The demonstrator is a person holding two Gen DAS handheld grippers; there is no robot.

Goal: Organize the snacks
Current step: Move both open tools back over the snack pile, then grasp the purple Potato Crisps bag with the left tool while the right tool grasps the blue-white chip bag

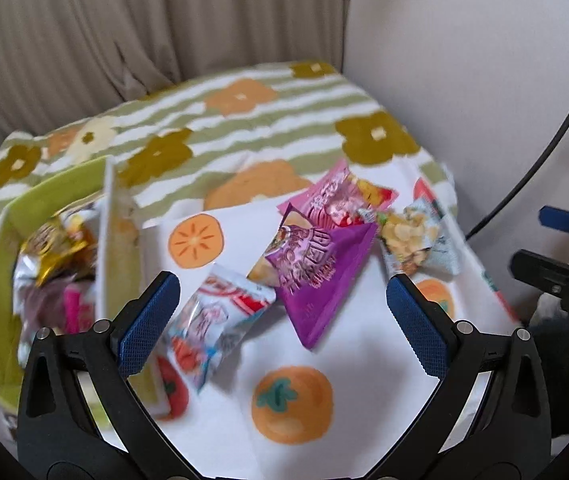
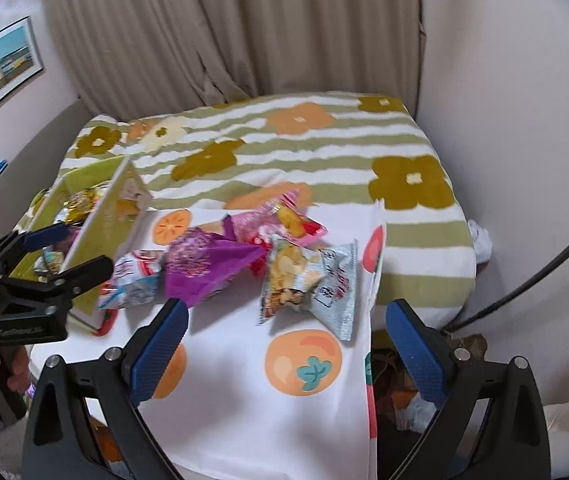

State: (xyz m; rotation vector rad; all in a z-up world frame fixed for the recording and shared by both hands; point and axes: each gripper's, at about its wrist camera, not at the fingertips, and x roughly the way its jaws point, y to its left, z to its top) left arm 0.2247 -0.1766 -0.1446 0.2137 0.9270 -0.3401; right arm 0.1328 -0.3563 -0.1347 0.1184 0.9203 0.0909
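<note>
Several snack packets lie on a white cloth with orange fruit prints (image 1: 340,360). A white-and-red packet (image 1: 212,320) lies nearest my open left gripper (image 1: 282,280), just inside its left finger. A purple packet (image 1: 316,268), a pink packet (image 1: 336,200) and a pale blue chip packet (image 1: 416,240) lie beyond. A green box (image 1: 0,280) at the left holds several packets. In the right wrist view my open, empty right gripper (image 2: 286,312) hovers in front of the pale blue chip packet (image 2: 308,276), with the purple packet (image 2: 208,268) and the green box (image 2: 104,216) to the left.
A green-striped flowered blanket (image 2: 324,148) covers the surface behind the white cloth. Beige curtains (image 2: 224,28) hang behind, a wall stands at the right. A black cable (image 2: 544,276) runs along the right. The cloth's right edge (image 2: 372,300) drops off to clutter below.
</note>
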